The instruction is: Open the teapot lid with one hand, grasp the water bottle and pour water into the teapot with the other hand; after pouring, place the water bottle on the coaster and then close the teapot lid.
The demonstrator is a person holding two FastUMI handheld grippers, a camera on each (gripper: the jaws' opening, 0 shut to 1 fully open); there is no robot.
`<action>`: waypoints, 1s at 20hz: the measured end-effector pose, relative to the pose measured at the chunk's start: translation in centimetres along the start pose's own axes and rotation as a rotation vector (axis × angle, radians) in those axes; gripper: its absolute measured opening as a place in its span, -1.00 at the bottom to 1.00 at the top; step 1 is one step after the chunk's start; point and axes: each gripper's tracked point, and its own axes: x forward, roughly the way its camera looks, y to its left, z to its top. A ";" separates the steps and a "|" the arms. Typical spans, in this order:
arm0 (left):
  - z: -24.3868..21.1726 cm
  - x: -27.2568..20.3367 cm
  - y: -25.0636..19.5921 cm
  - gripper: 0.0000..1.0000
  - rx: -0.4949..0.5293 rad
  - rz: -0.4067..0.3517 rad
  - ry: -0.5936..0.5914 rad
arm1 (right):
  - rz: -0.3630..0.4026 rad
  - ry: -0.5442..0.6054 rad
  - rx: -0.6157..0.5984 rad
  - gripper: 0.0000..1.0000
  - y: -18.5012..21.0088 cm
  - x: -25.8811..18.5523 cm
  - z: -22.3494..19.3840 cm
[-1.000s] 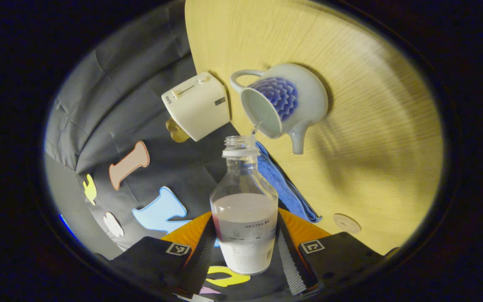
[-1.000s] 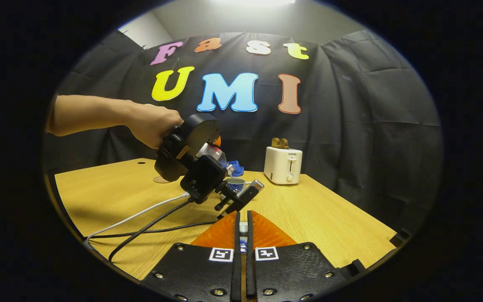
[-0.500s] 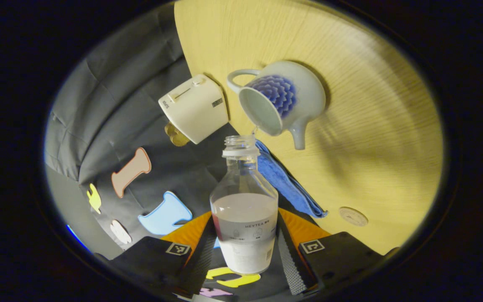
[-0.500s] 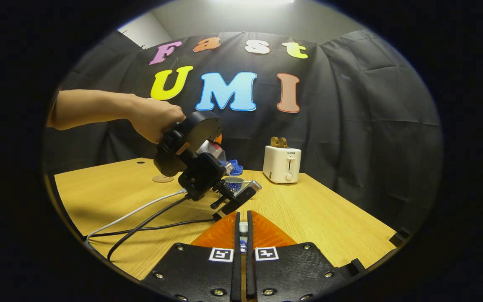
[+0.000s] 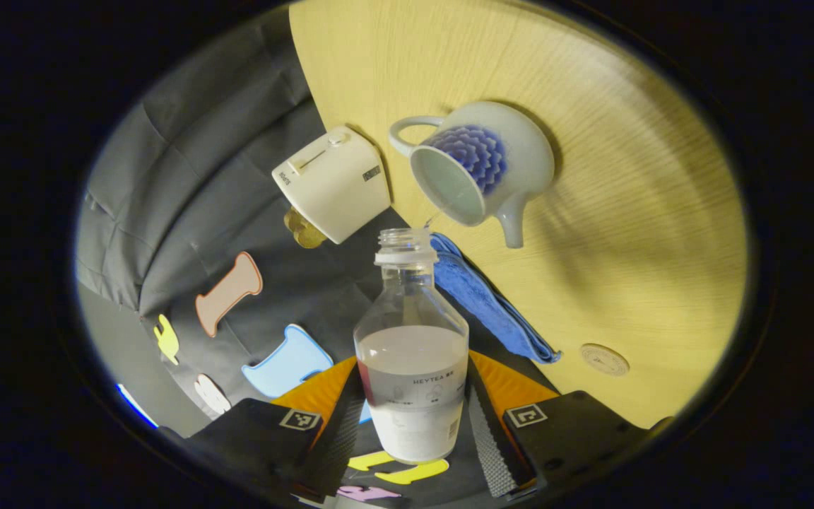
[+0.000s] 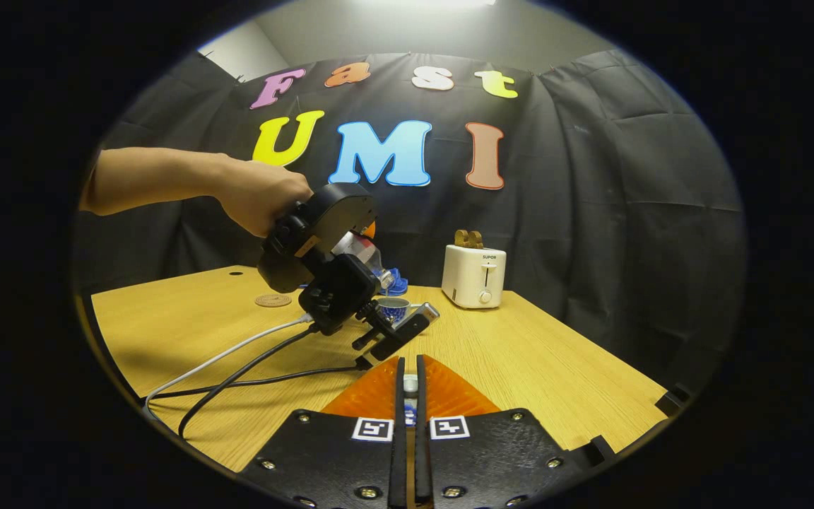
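My left gripper [image 5: 413,378] is shut on a clear water bottle [image 5: 413,353], about half full and uncapped. The bottle is tipped, its mouth close to the rim of the open white teapot [image 5: 481,166] with a blue flower pattern. A thin trickle of water [image 5: 434,218] runs between them. A round coaster [image 5: 603,358] lies on the table beyond a blue cloth [image 5: 492,304]. My right gripper [image 6: 409,385] hangs above the table's near side, shut on a small white and blue piece, the teapot lid [image 6: 410,387]. A hand [image 6: 266,198] holds the left gripper [image 6: 322,261] over the teapot [image 6: 394,309].
A white toaster [image 6: 474,277] stands at the back of the wooden table [image 6: 534,360], right of the teapot. The coaster [image 6: 273,300] lies at the back left. Black and white cables [image 6: 251,367] trail from the left gripper across the table's front left.
The left gripper and bottle have risen a little and shifted slightly over the teapot. Water still trickles from the bottle. My right gripper has stayed where it was.
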 end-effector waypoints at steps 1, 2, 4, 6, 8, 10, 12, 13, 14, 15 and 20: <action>0.0 0.0 0.0 0.73 0.001 0.004 -0.001 | 0.001 -0.001 -0.001 -0.91 0.0 -0.1 0.0; 0.0 0.0 0.0 0.72 -0.003 0.004 -0.003 | 0.000 -0.001 -0.001 -0.91 0.0 -0.2 0.0; 0.0 0.0 -0.1 0.73 -0.011 0.012 -0.009 | -0.003 0.000 -0.002 -0.91 -0.1 -0.2 0.0; 0.1 0.0 0.0 0.73 -0.011 0.018 -0.011 | -0.005 0.001 -0.002 -0.91 -0.1 -0.1 -0.1; 0.3 -0.1 -0.1 0.73 -0.018 0.020 -0.019 | -0.003 0.003 -0.003 -0.91 -0.1 0.0 -0.1; 0.5 -0.2 -0.4 0.73 -0.034 0.023 -0.033 | -0.003 0.004 -0.001 -0.91 -0.1 0.0 -0.1; 0.8 -0.4 -0.8 0.73 -0.070 0.014 -0.047 | -0.004 0.005 -0.001 -0.91 -0.1 0.0 -0.1; 1.0 -0.4 -1.0 0.73 -0.089 0.011 -0.054 | -0.005 0.005 -0.001 -0.91 -0.1 0.0 -0.1; 1.1 -0.4 -1.2 0.73 -0.109 0.007 -0.061 | -0.005 0.007 -0.001 -0.91 0.0 0.0 -0.1; 1.1 -0.3 -1.5 0.73 -0.127 0.002 -0.065 | -0.005 0.007 -0.002 -0.91 -0.1 0.0 -0.2; 1.2 0.6 -3.1 0.75 -0.337 -0.031 -0.131 | -0.005 0.003 0.004 -0.91 0.0 0.2 0.2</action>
